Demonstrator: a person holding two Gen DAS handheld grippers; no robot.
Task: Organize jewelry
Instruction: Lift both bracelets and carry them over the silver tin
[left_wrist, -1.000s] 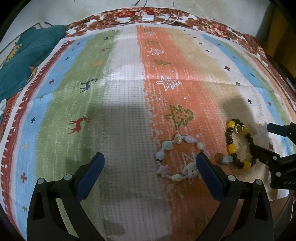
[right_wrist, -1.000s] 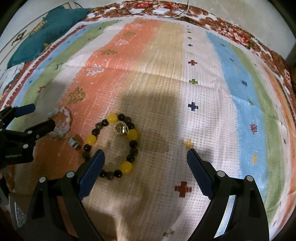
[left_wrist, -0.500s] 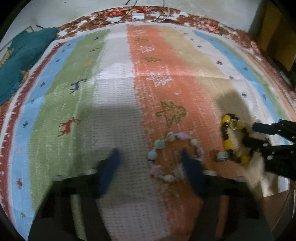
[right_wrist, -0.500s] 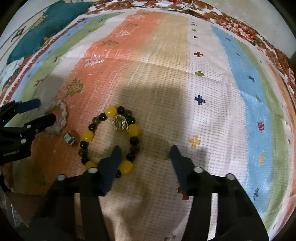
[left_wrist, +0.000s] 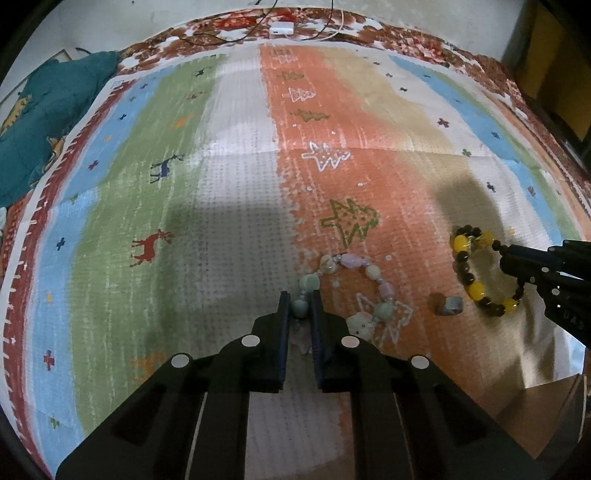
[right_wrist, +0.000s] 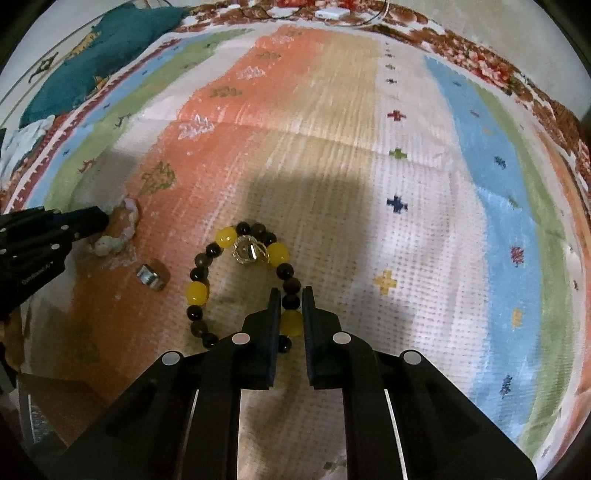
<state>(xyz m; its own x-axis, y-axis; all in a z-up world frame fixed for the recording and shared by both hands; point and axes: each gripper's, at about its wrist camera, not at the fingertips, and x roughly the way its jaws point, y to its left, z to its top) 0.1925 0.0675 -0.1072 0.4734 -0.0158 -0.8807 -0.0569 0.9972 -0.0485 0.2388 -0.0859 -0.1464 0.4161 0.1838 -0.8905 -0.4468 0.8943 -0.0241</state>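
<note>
Left black two-finger gripper: jaws drawn narrow, pinched on a pale green bead of the pastel shell-and-stone bead bracelet. Right black two-finger gripper: likewise narrow, clamped on a dark bead of the yellow-and-dark-brown round-bead bracelet.

Largest in view: the striped woven mat with tree and reindeer motifs, on which both bracelets lie flat, the pastel one on the orange band, the yellow one just to its right. A teal cloth is bunched at the far left edge. A small grey metal block sits between the two bracelets, touching neither.

Step judged: both bracelets gripped, lift not yet made. Only one bead is held in each grip, so a slow, straight lift is advised; round beads may be squeezed out sideways. The gold charm on the yellow bracelet may swing. The metal block should be cleared when either loop is raised.
</note>
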